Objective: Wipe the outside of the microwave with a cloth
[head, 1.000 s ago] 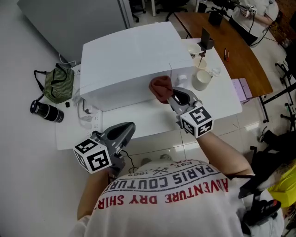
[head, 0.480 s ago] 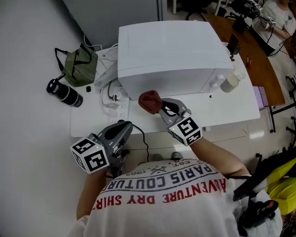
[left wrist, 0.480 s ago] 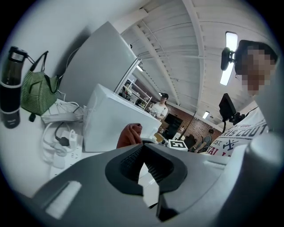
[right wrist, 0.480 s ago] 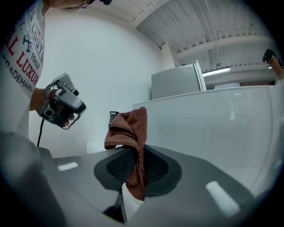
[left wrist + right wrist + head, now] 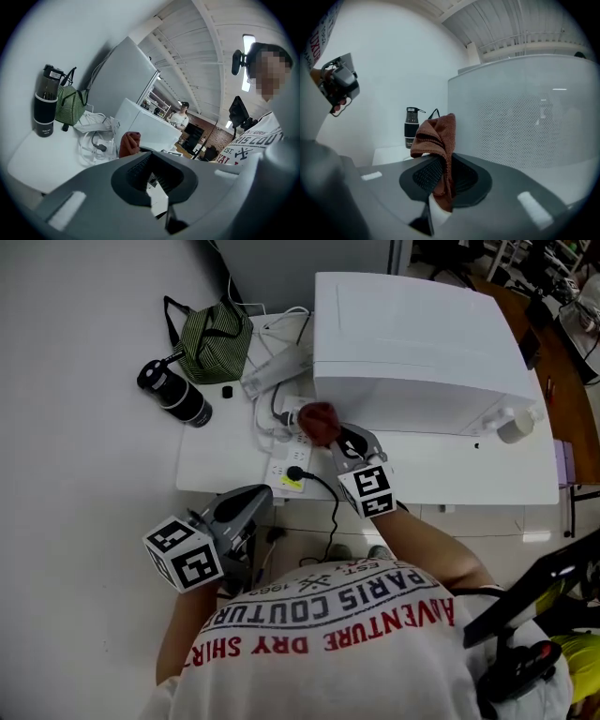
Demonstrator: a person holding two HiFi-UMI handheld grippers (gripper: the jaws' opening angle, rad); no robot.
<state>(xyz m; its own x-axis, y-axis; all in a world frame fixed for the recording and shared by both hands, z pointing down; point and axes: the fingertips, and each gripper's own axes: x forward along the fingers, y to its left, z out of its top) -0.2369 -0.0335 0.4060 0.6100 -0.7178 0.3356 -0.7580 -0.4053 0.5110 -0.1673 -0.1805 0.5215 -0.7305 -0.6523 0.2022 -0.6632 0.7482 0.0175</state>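
The cloth [image 5: 320, 421] is a rust-brown terry rag, bunched into a crumpled wad and pinched between the jaws of the right gripper [image 5: 332, 437], with its folds standing up above them. It sits just beside the lower left corner of the microwave [image 5: 412, 343], a plain white box with a dotted mesh window, standing upright on the white table

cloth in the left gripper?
No, the right gripper is shut on the cloth, while the left gripper has nothing between its jaws.
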